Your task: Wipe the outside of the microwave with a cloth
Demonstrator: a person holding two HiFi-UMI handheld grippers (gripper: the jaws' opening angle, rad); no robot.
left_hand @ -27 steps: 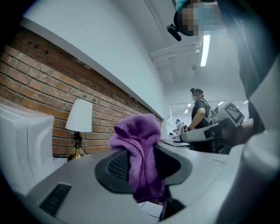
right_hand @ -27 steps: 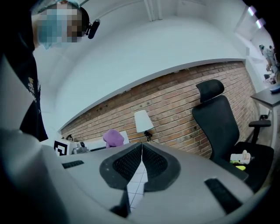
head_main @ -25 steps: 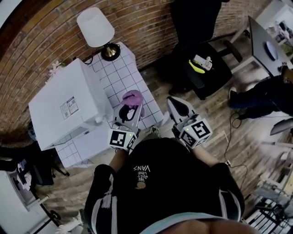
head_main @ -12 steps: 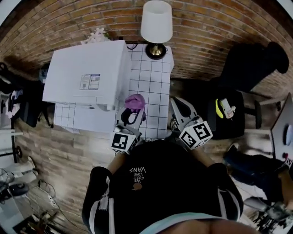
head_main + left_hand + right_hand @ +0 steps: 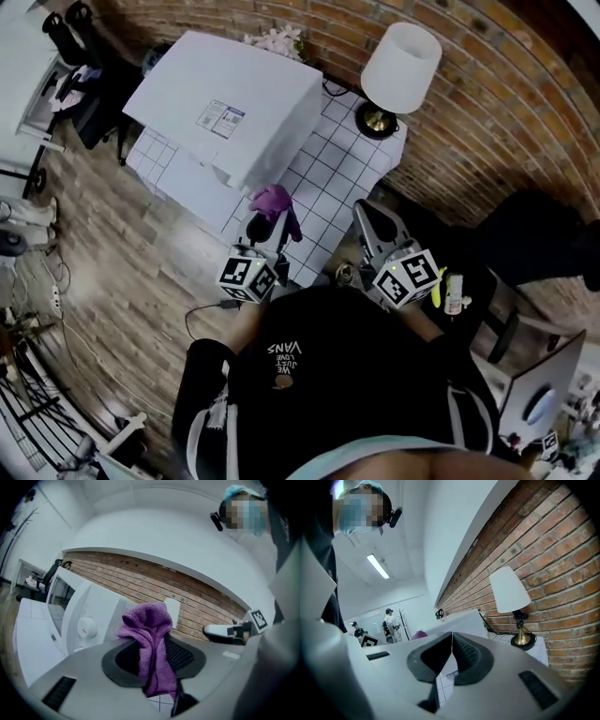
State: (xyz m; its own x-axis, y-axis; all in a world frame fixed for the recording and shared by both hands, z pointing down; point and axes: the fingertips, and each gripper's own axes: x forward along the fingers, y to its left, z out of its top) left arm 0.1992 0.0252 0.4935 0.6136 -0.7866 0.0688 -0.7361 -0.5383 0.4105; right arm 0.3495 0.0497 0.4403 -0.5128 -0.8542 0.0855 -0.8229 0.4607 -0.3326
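Note:
The white microwave (image 5: 230,112) stands on a white tiled table (image 5: 328,187); I also see the microwave (image 5: 89,620) at the left of the left gripper view. My left gripper (image 5: 265,217) is shut on a purple cloth (image 5: 272,202), held just off the microwave's near right corner. The cloth (image 5: 152,644) hangs bunched between the left gripper's (image 5: 152,656) jaws. My right gripper (image 5: 366,211) hovers over the table's right edge, shut with nothing in it. In the right gripper view that gripper's (image 5: 451,648) jaws meet, with the microwave (image 5: 459,620) beyond them.
A lamp (image 5: 398,61) with a white shade and brass base stands at the table's back right by the brick wall (image 5: 487,112). Flowers (image 5: 277,39) sit behind the microwave. A black chair (image 5: 525,234) is at right. A cable (image 5: 202,309) lies on the wooden floor.
The head view has swung round, so table and microwave now sit turned toward the upper left. Both grippers keep their places; the left one still holds the cloth by the microwave.

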